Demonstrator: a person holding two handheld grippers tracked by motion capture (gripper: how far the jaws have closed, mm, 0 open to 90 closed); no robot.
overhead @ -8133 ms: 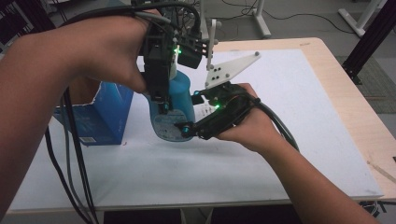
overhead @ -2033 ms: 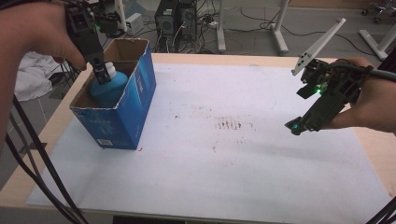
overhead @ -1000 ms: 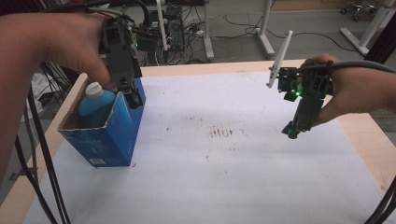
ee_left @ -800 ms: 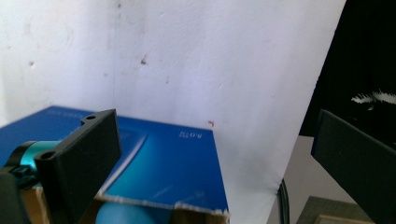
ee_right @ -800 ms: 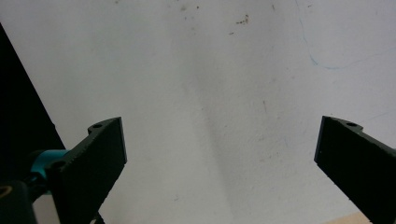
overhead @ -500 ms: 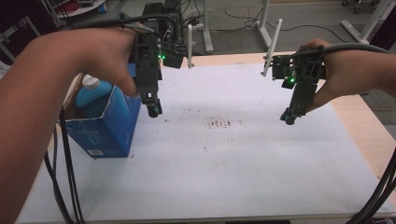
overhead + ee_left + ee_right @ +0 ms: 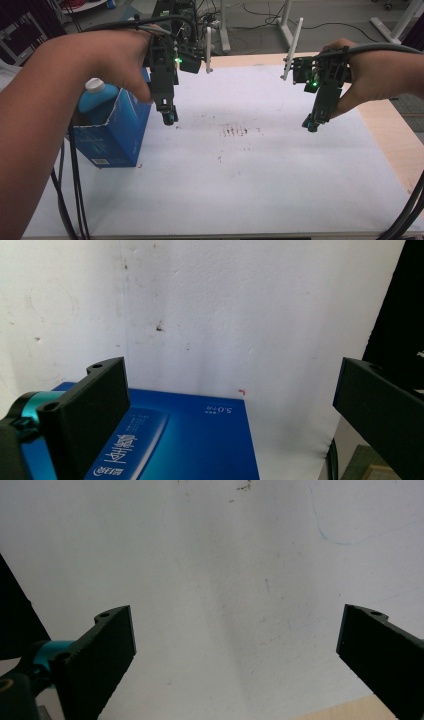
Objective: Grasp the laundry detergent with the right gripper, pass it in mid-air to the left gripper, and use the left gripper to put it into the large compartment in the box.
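We see the left hand-held gripper [image 7: 169, 118] left of centre in the high view, jaws spread wide and holding nothing, hanging just beside the upper right edge of the blue carton [image 7: 114, 132]. The right hand-held gripper [image 7: 311, 125], at the right of the frame, is likewise spread and empty above the white counter [image 7: 240, 190]. The carton stands at the left of the frame, open at the top, with a blue bottle [image 7: 96, 96] upright inside it (white cap showing). We judge the bottle fairly heavy if full, its plastic smooth and slippery; the neck below the cap looks the surest hold. The thin card carton would buckle if squeezed.
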